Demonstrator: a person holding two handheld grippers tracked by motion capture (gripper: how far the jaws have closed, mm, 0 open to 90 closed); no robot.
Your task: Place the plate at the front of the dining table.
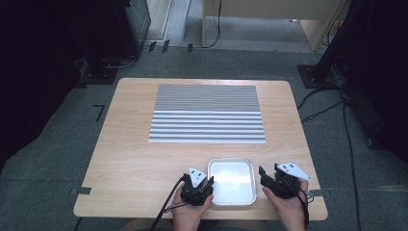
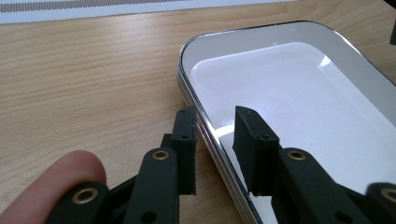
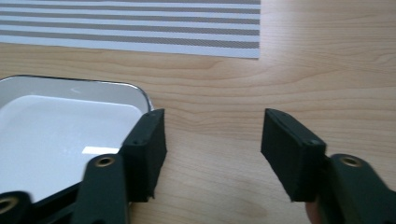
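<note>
A white rectangular tray (image 1: 210, 169) with a metal rim sits near the table's front edge, nothing in it. My left gripper (image 1: 208, 182) is at the tray's left side. In the left gripper view my left gripper (image 2: 215, 119) is open and straddles the tray's rim (image 2: 183, 65), one jaw outside on the wood and one inside over the tray floor. My right gripper (image 1: 269, 171) stands just right of the tray. The right gripper view shows my right gripper (image 3: 215, 119) wide open over bare wood, its left jaw beside the tray's corner (image 3: 142, 95).
A grey-and-white striped placemat (image 1: 207, 113) lies across the middle and far part of the wooden table (image 1: 130, 159). The placemat's edge (image 3: 130, 28) runs beyond the tray. Cables, stands and dark equipment ring the table on the floor.
</note>
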